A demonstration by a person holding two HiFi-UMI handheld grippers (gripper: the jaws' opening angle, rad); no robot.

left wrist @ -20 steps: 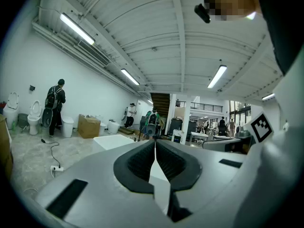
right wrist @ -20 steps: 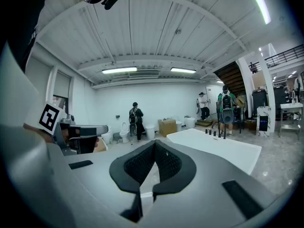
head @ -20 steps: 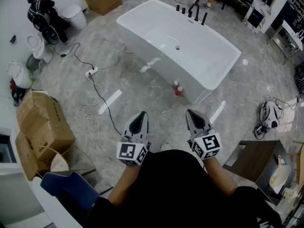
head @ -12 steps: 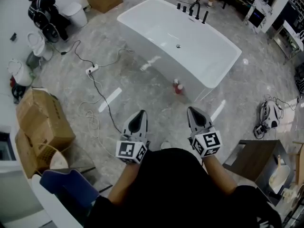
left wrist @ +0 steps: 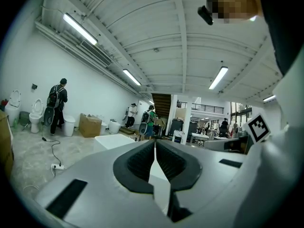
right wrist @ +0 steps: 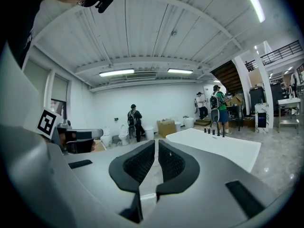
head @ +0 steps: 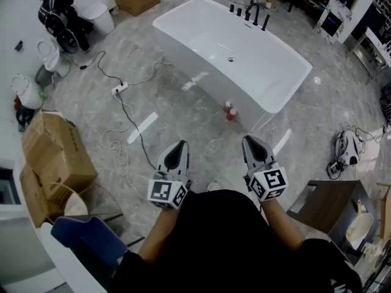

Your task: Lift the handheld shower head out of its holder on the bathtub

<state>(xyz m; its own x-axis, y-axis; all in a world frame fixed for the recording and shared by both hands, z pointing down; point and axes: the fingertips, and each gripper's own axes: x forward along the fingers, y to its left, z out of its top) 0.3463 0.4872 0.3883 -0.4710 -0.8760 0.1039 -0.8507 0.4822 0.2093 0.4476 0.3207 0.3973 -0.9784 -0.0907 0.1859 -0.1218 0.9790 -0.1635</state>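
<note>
Head view is showing the white bathtub (head: 263,72) lying across the grey marble floor, and everything else is sitting around it. A row of black fittings (head: 247,12) is standing on the bathtub's far rim; the slim stick at the right end of that row is looking like the handheld shower head (head: 264,22), sitting upright in its holder, though it is too small to be sure.

The left gripper (head: 181,144) and the right gripper (head: 248,139) are hanging side by side on the near side of the bathtub, well apart from it, with bare floor between them and its wall. Both are pointing toward the bathtub.

Left gripper view is showing the left gripper (left wrist: 155,141) clenched, pads meeting with nothing between them. Right gripper view is showing the right gripper (right wrist: 156,141) clenched and empty too, with the bathtub (right wrist: 223,148) and its fittings (right wrist: 216,129) lying beyond its tips to the right.

A red bottle (head: 230,112) is standing on the floor just beside the bathtub's near wall. A power strip (head: 118,91) is lying left of the bathtub, and cardboard boxes (head: 55,154) are sitting further left, well apart from it.
</note>
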